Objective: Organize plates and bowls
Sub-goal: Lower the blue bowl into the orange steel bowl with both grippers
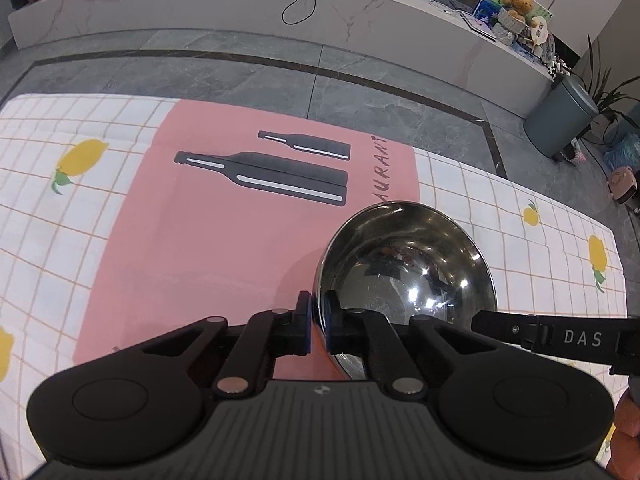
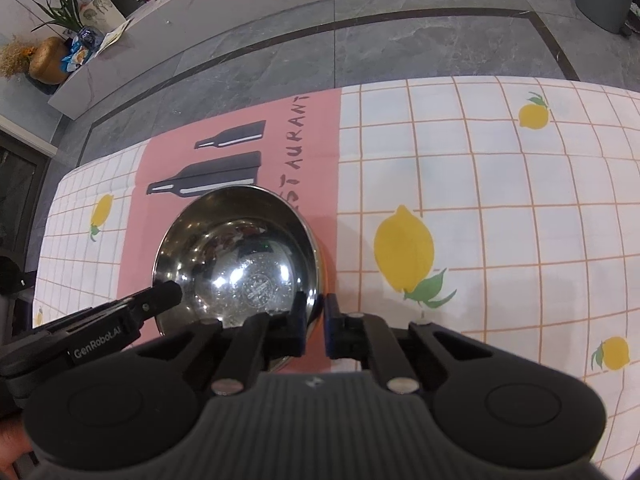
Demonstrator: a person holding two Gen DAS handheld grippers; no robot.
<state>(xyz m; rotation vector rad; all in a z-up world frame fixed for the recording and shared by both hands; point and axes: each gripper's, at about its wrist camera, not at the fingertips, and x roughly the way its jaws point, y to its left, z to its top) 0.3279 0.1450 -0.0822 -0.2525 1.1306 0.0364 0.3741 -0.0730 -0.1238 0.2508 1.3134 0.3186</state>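
A shiny steel bowl [image 1: 408,272] sits on the pink panel of the tablecloth [image 1: 200,248]. My left gripper [image 1: 318,320] is shut on the bowl's left rim, one finger outside and one inside. My right gripper [image 2: 316,320] is shut on the bowl's right rim [image 2: 240,256] the same way. Each gripper's finger shows at the edge of the other's view: the right one in the left wrist view [image 1: 552,334], the left one in the right wrist view [image 2: 120,312]. No plates are in view.
The table carries a white checked cloth with lemon prints [image 2: 404,252] and a pink panel with bottle drawings [image 1: 264,176]. Beyond the far edge lie grey floor tiles [image 1: 280,68], a low marble ledge [image 1: 360,12] and a grey bin [image 1: 560,116].
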